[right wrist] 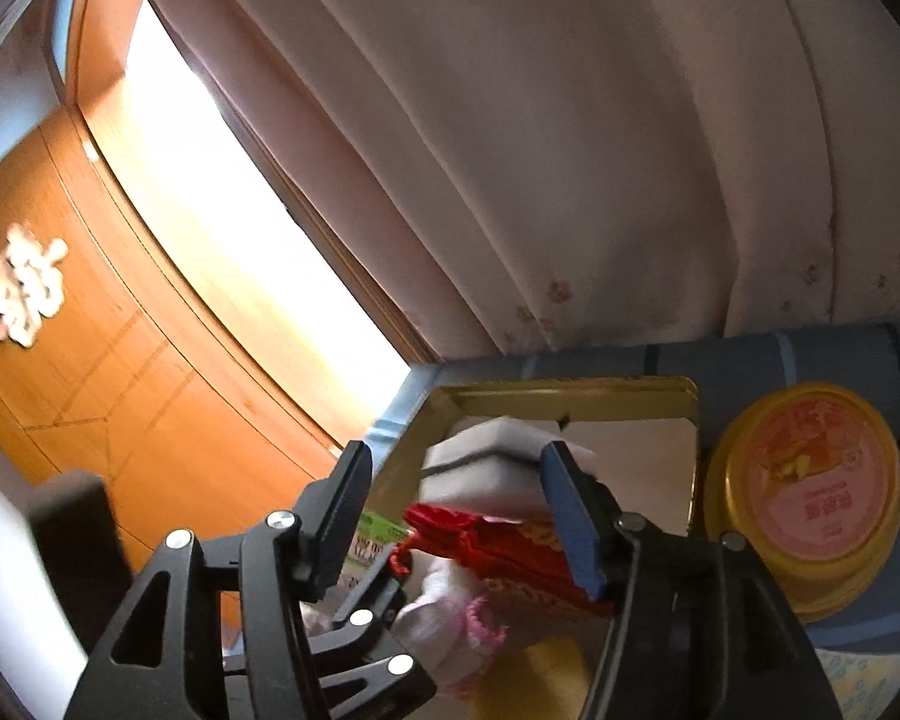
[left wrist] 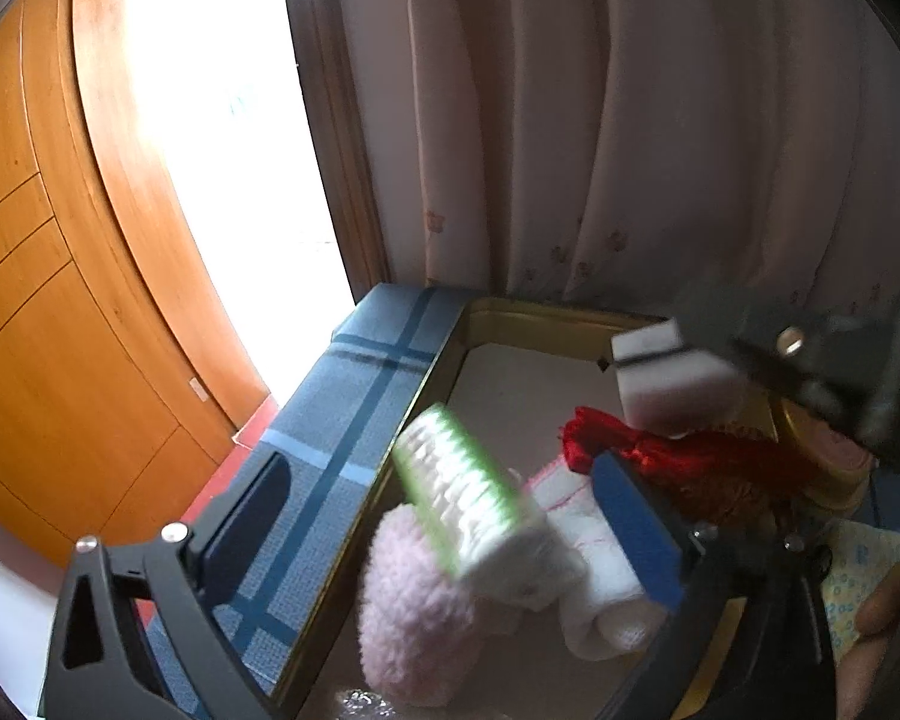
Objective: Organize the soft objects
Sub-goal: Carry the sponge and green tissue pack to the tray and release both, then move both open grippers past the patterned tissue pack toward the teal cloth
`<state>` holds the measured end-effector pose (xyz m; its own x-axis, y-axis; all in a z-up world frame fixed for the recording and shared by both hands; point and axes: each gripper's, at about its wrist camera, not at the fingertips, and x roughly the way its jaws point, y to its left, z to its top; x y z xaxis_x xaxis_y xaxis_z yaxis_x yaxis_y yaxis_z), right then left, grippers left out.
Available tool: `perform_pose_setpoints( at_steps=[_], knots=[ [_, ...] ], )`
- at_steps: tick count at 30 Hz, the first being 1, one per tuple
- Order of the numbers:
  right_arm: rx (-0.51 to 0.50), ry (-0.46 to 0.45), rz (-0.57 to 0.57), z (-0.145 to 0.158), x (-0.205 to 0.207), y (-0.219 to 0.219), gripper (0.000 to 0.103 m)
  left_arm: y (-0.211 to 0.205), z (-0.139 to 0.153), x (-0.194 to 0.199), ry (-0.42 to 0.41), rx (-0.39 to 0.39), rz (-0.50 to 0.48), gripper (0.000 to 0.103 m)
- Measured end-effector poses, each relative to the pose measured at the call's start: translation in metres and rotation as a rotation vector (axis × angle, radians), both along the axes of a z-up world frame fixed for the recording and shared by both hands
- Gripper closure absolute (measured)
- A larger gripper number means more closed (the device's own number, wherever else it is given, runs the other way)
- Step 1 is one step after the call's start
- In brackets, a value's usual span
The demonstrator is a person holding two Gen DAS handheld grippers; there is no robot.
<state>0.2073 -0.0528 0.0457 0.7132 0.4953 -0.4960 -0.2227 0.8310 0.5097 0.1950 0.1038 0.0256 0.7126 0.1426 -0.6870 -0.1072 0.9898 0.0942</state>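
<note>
Two grippers over gold tin (left wrist: 498, 309): left gripper (left wrist: 450, 516) spread, right gripper (right wrist: 462, 516) parted, sponge (right wrist: 486, 468) loose; lid (right wrist: 810, 492) print unreadable

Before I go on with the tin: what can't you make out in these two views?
- Brush, left wrist view: motion-blurred between wide-open jaws; whether it rests on the pile is unclear.
- Sponge, right wrist view: blurred; whether the pads press on it is unclear.
- Tin floor: mostly covered by the pink fluff, rolled cloth and red pouch.
- Yellow thing, right wrist view: blurred, behind the gripper frame.
</note>
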Motion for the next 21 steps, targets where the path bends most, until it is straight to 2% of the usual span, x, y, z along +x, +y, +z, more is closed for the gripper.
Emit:
perform_pose_setpoints(
  at_steps=[5, 7, 15, 21],
  knots=[
    [0.144, -0.067, 0.026, 0.010, -0.013, -0.014, 0.042, 0.002, 0.004, -0.006, -0.018, -0.016, 0.000, 0.001],
    [0.157, -0.082, 0.007, 0.012, -0.020, -0.019, 0.042, 0.003, 0.006, -0.010, -0.032, -0.033, 0.001, 0.000],
    [-0.054, -0.108, -0.089, 0.007, -0.062, -0.011, 0.042, 0.006, 0.010, -0.022, -0.067, -0.072, -0.024, 0.000],
    [-0.159, -0.166, -0.164, 0.008, -0.097, -0.010, 0.042, -0.004, 0.008, -0.033, -0.101, -0.019, -0.027, 0.000]
  ],
)
